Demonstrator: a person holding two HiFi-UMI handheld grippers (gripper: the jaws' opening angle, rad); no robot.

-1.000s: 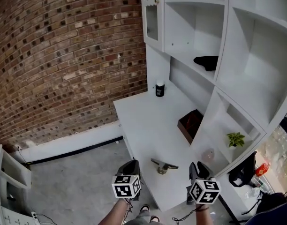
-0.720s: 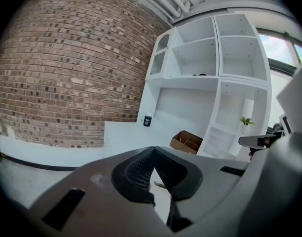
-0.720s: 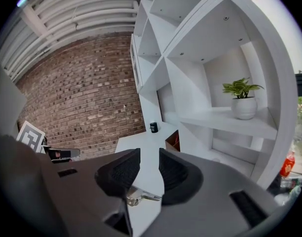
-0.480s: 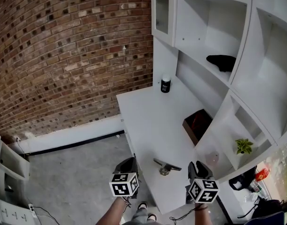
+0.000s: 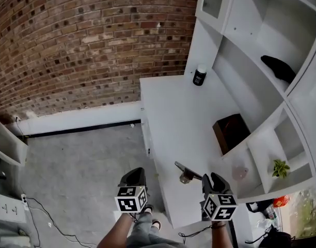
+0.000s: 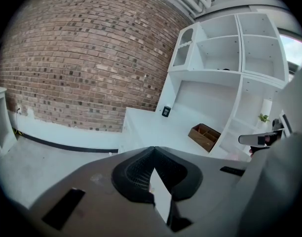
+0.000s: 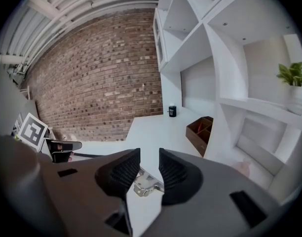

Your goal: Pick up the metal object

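While the metal object (image 5: 186,173) lies flat near the front edge of the white desk (image 5: 168,112), the right gripper (image 5: 214,180) hovers just beside it, jaws parted by a narrow gap and holding nothing. In the right gripper view the piece (image 7: 146,184) shows through that gap, ahead of the pads rather than between them. The left gripper (image 5: 133,179) hangs off the desk's edge over the floor, jaws pressed together and empty. The step in hand looks like the approach, with no grasp made yet. The next move probably calls for a wider opening, then a forward and downward reach; the piece is low and thin, so the jaws should straddle its raised part or it may skid on the smooth top.
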